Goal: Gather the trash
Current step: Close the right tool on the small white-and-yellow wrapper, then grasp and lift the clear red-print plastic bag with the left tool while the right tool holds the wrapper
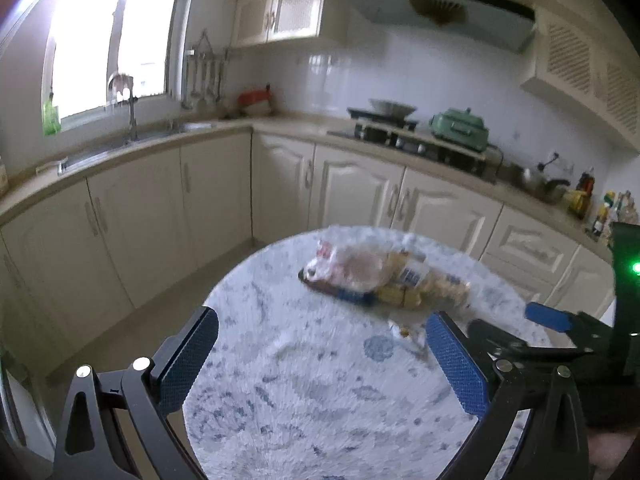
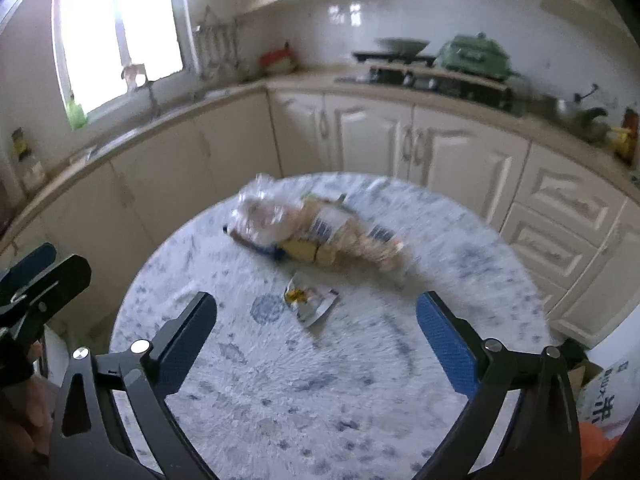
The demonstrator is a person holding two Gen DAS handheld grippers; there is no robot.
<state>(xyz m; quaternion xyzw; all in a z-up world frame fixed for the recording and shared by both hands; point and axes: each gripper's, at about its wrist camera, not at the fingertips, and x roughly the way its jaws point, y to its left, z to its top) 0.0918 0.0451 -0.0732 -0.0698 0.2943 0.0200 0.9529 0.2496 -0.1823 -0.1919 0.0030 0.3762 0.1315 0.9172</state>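
Both the left gripper [image 1: 320, 352] and the right gripper [image 2: 316, 332] are held wide open and empty above the bench [image 2: 280, 400], presumably readied for pickup. A small wrapper [image 2: 311, 300] lies between the right jaws; the pile of 3 or more packets [image 2: 316, 230] sits beyond.

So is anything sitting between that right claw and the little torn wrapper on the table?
Nothing visible does. The small wrapper lies alone on the round table, ahead of the open right gripper, with only bare tabletop between them. The pile of bags lies beyond it.
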